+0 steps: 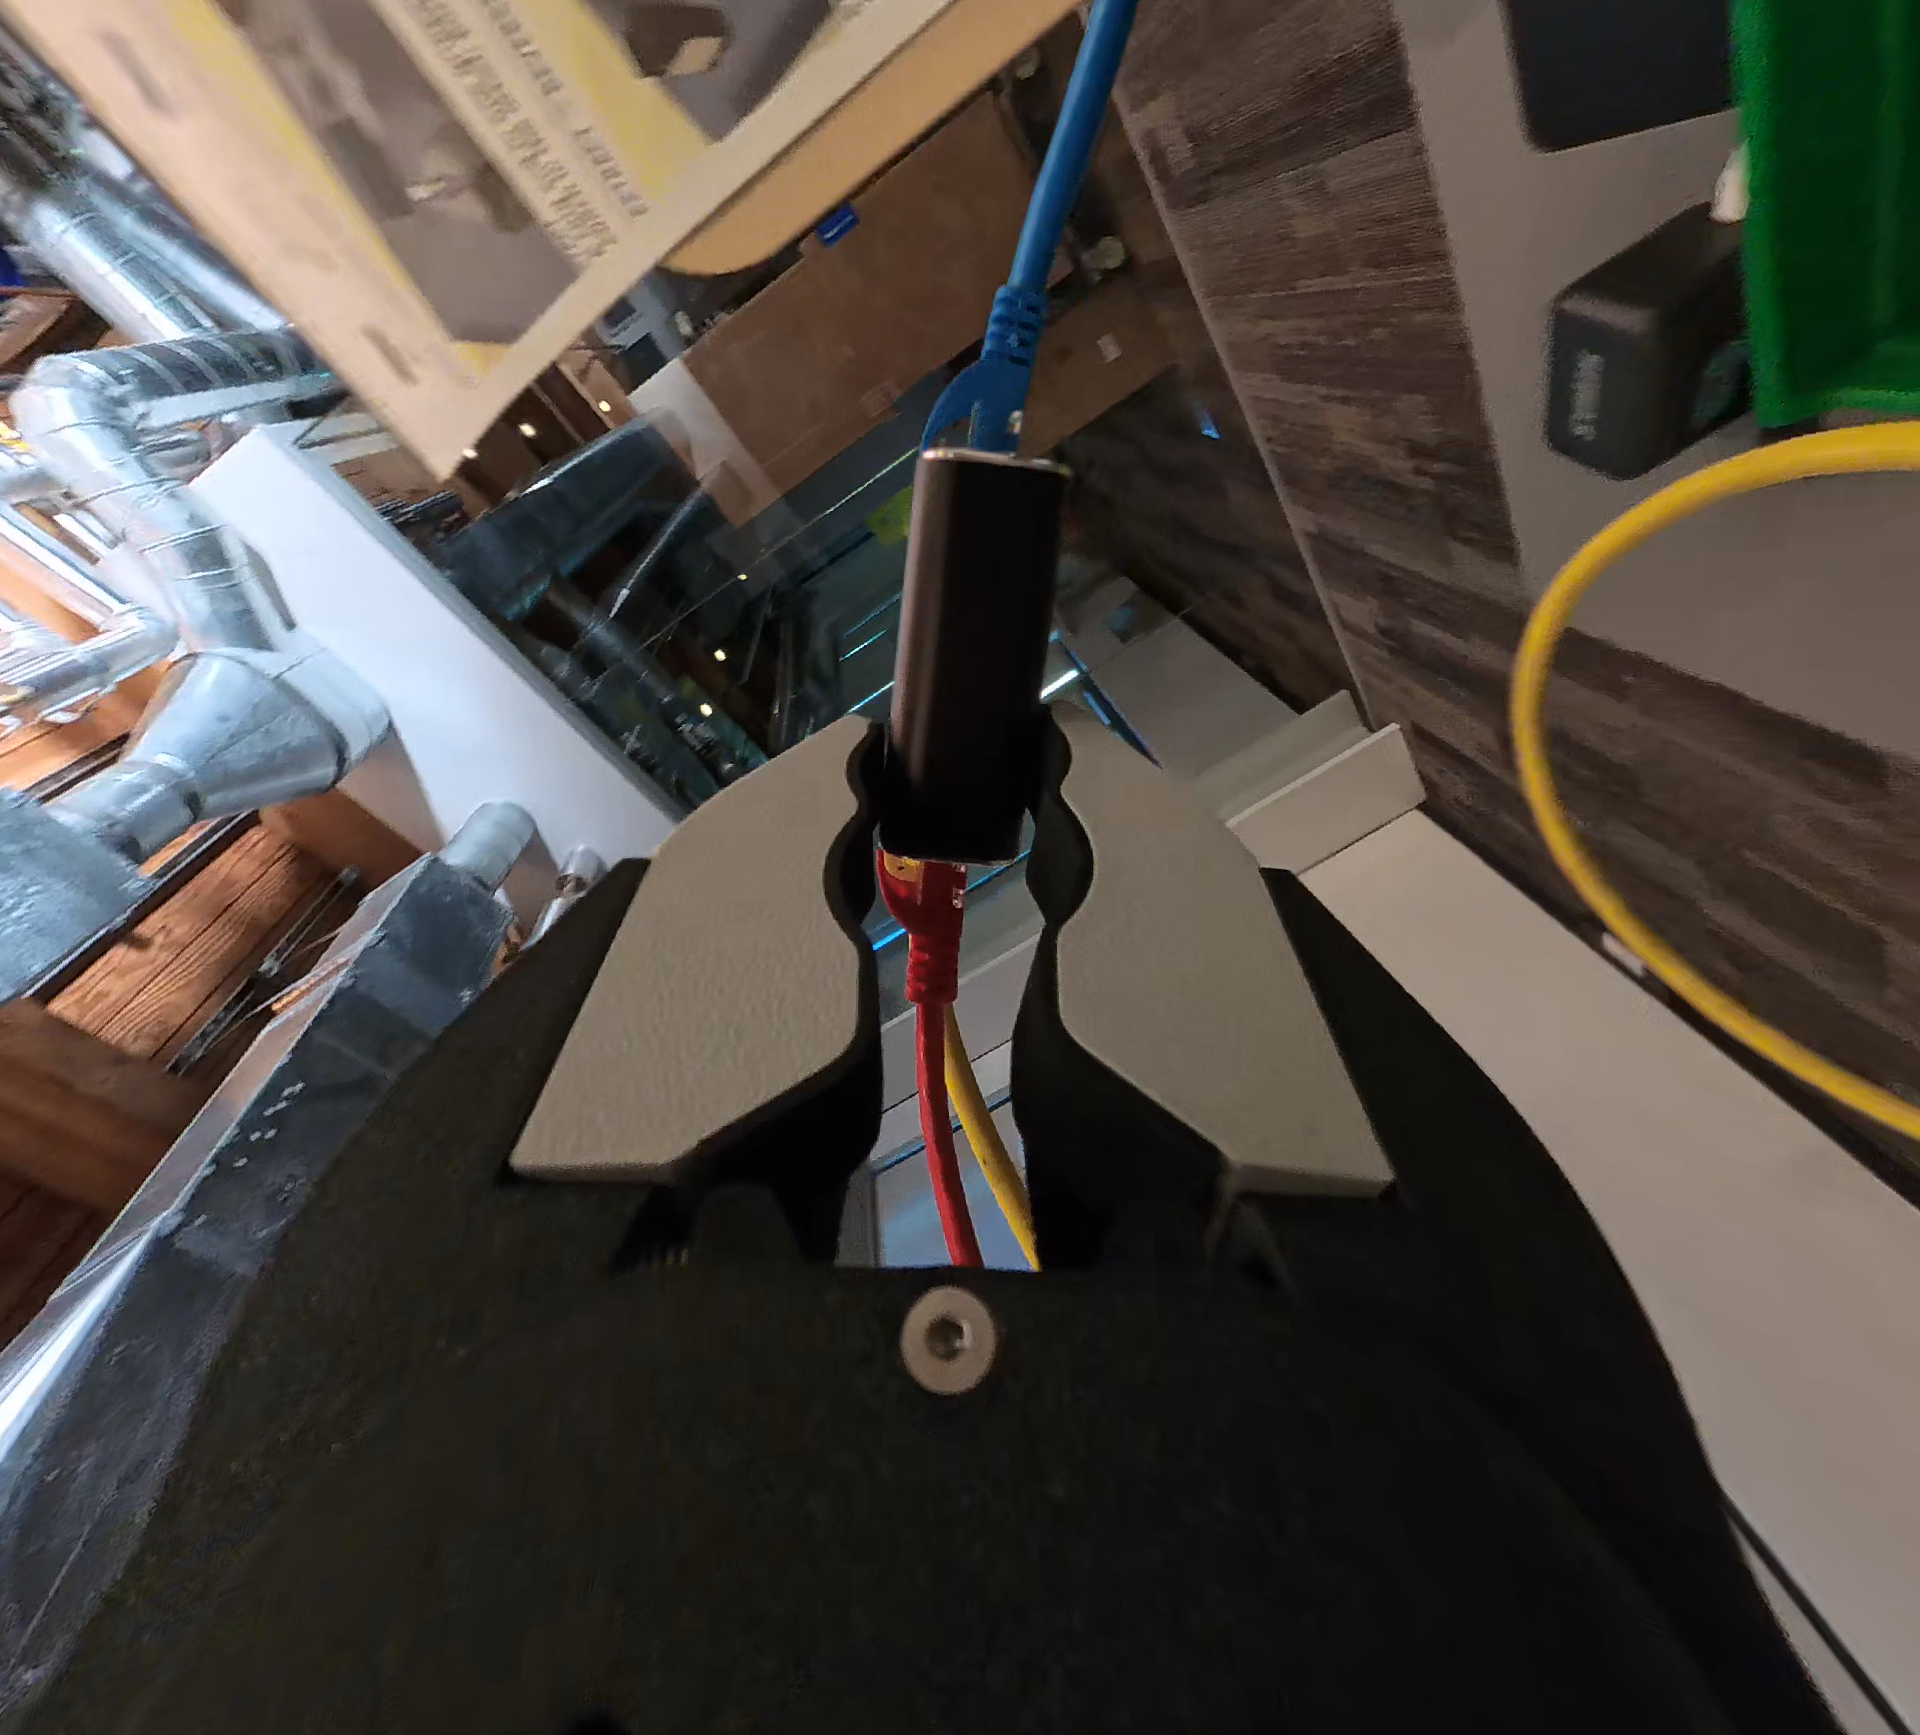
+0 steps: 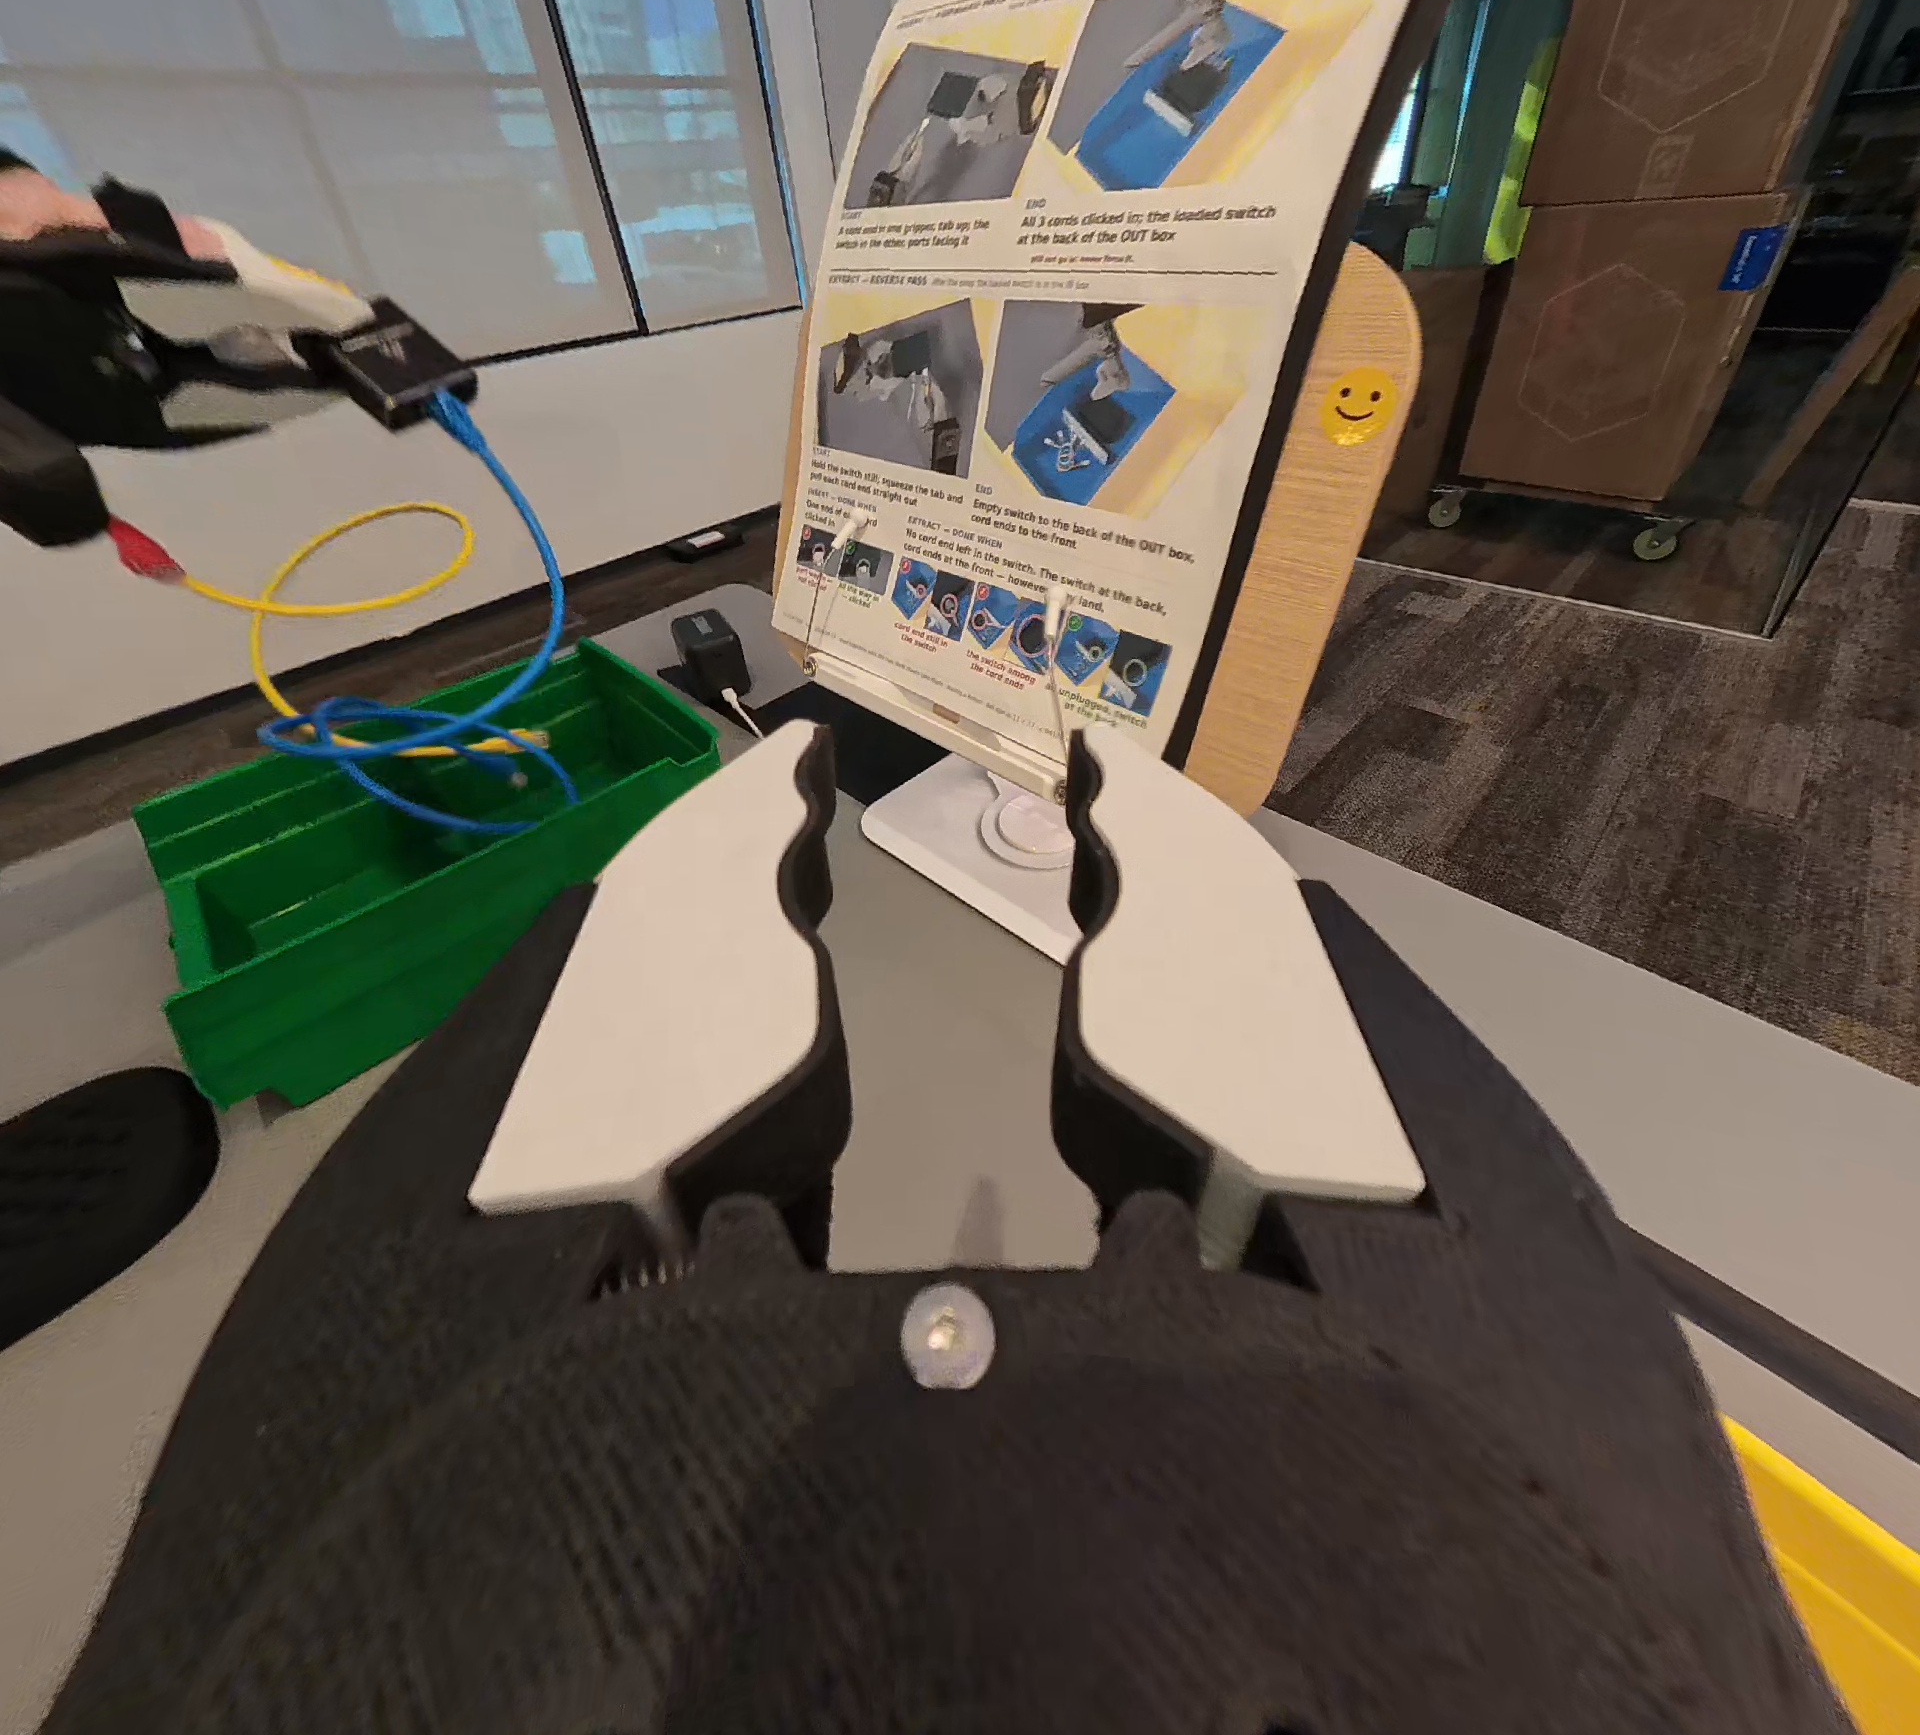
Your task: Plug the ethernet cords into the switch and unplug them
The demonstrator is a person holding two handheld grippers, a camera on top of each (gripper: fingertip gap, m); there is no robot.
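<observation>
Switch [image 1: 971,646], a slim black box, sits pinched between the left gripper [image 1: 961,802] pads, held up in the air. Close behind it a red plug [image 1: 930,916] enters its near end, its yellow cord [image 1: 1558,698] looping off. At the far end a blue cord [image 1: 1091,75] is plugged in and trails down into the green bin [image 2: 416,854] on the grey table [image 2: 1455,958]. The right gripper [image 2: 951,812] hovers with jaws spread on nothing, facing an instruction sheet [image 2: 1091,283] on its stand.
</observation>
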